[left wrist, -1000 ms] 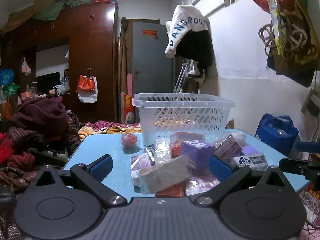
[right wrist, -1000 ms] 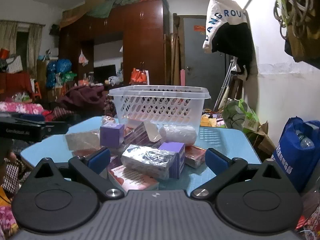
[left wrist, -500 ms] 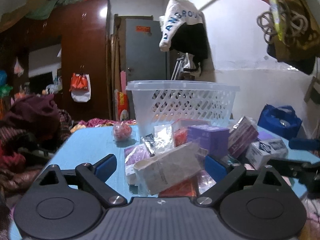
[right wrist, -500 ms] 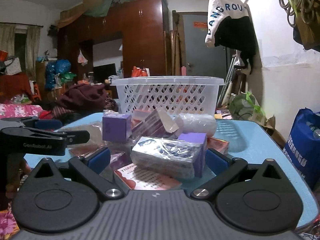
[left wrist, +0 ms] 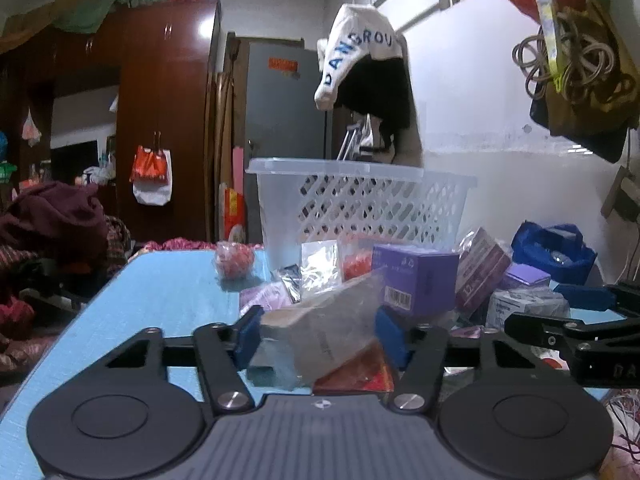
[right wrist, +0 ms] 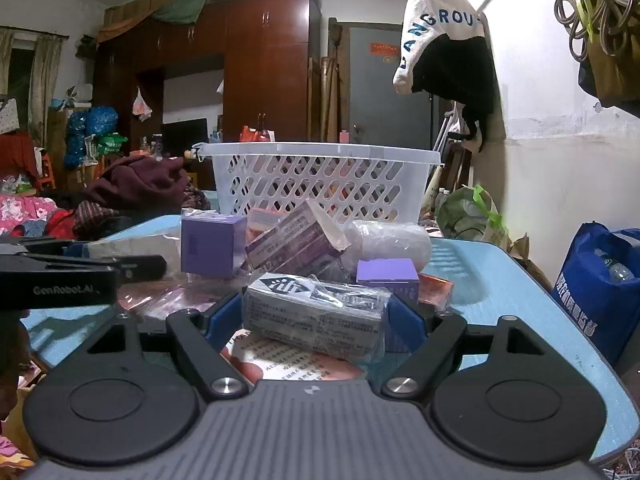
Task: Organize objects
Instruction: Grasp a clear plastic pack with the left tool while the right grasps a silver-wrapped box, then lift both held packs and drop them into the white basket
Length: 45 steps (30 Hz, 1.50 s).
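A pile of small boxes and packets lies on a blue table [left wrist: 160,292] in front of a white lattice basket [left wrist: 360,204]. My left gripper [left wrist: 320,334] is shut on a grey plastic-wrapped box [left wrist: 320,328] at the near edge of the pile. My right gripper [right wrist: 314,318] is shut on a silver wrapped box with black print [right wrist: 312,314]. The basket also shows in the right wrist view [right wrist: 316,180]. A purple box [left wrist: 416,276] stands just behind the left gripper's box.
A red netted ball [left wrist: 234,260] lies left of the basket. A purple-striped carton [right wrist: 296,240], a clear wrapped roll [right wrist: 388,240] and a small purple box [right wrist: 386,276] sit in the pile. A blue bag [right wrist: 596,280] stands right of the table.
Both grippers moved forward into the pile and closed, the left on the grey wrapped box, the right on the silver wrapped box.
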{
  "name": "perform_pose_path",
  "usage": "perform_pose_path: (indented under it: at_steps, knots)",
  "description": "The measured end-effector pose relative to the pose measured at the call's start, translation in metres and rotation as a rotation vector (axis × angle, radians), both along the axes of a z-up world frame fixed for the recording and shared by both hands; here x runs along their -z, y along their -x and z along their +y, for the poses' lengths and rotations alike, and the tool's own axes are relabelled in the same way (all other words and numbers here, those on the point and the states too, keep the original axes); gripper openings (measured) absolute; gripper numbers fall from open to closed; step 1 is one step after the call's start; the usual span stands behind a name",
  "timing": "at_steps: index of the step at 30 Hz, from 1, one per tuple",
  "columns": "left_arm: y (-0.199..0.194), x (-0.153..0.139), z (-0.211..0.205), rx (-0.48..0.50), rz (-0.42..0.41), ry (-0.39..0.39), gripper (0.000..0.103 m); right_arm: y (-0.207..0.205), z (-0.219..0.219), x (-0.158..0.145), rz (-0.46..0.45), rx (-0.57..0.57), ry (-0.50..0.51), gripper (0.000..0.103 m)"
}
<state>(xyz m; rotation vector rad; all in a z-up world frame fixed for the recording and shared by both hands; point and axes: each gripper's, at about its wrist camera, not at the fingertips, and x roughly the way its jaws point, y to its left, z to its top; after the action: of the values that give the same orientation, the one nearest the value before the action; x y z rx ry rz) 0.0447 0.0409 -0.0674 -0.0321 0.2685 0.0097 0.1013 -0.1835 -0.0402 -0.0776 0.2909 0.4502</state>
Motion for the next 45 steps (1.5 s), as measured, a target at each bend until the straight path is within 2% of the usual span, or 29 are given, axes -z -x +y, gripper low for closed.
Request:
perform_pose_path:
  at_steps: [2, 4, 6, 7, 8, 10, 11, 13, 14, 16, 21, 22, 24, 27, 29, 30, 34, 45]
  knots:
    - [-0.001, 0.0, 0.001, 0.007, 0.005, 0.001, 0.059, -0.001, -0.001, 0.0, 0.006, -0.005, -0.005, 0.083]
    - [-0.001, 0.0, -0.001, 0.008, 0.005, -0.021, 0.06, -0.005, 0.004, 0.001, 0.034, -0.01, 0.029, 0.09]
    - [-0.001, 0.0, -0.006, -0.001, 0.001, -0.054, 0.066, -0.006, 0.003, 0.005, 0.038, -0.012, 0.012, 0.089]
    - [-0.004, 0.002, -0.01, -0.004, 0.013, -0.088, 0.08, -0.007, 0.001, 0.006, 0.052, -0.019, -0.004, 0.086]
    - [-0.007, 0.005, -0.011, -0.008, 0.02, -0.116, 0.084, -0.006, 0.001, 0.006, 0.054, -0.025, -0.012, 0.083]
    - [-0.009, 0.009, -0.012, -0.004, 0.008, -0.144, 0.086, -0.005, -0.001, 0.005, 0.049, -0.022, -0.019, 0.07]
    - [-0.01, 0.009, -0.008, 0.006, 0.011, -0.119, 0.082, -0.004, -0.002, 0.004, 0.049, -0.026, -0.023, 0.067]
    - [-0.01, 0.007, 0.002, 0.058, 0.026, -0.031, 0.066, -0.005, -0.003, 0.004, 0.049, -0.029, -0.027, 0.059]
    - [-0.01, 0.006, 0.005, 0.066, 0.023, -0.012, 0.061, -0.005, -0.002, 0.004, 0.049, -0.035, -0.029, 0.057]
    - [-0.005, 0.007, 0.007, 0.065, 0.003, -0.026, 0.052, -0.006, -0.002, 0.004, 0.044, -0.043, -0.03, 0.055]
    - [0.004, 0.009, 0.016, 0.084, -0.006, 0.009, 0.049, -0.004, -0.004, 0.004, 0.026, -0.072, -0.032, 0.057]
    - [0.004, 0.009, 0.017, 0.094, -0.006, 0.01, 0.049, -0.005, -0.003, 0.003, 0.019, -0.078, -0.024, 0.069]
    - [0.005, 0.011, 0.021, 0.102, -0.009, 0.015, 0.048, -0.007, 0.001, 0.003, 0.004, -0.086, 0.0, 0.086]
    - [0.004, 0.012, 0.023, 0.115, -0.005, 0.019, 0.048, -0.007, 0.009, 0.001, -0.033, -0.101, 0.021, 0.085]
    - [0.003, 0.011, 0.024, 0.118, -0.006, 0.014, 0.048, -0.008, 0.014, 0.001, -0.036, -0.116, 0.051, 0.076]
    - [0.004, 0.01, 0.025, 0.123, -0.005, 0.02, 0.048, -0.008, 0.014, 0.001, -0.035, -0.121, 0.053, 0.069]
    - [0.01, 0.009, 0.029, 0.142, -0.023, 0.04, 0.046, -0.001, 0.012, -0.001, -0.038, -0.143, 0.059, 0.064]
    - [0.013, -0.012, 0.04, 0.144, -0.085, 0.104, 0.044, -0.003, -0.013, -0.03, -0.048, -0.199, -0.089, 0.062]
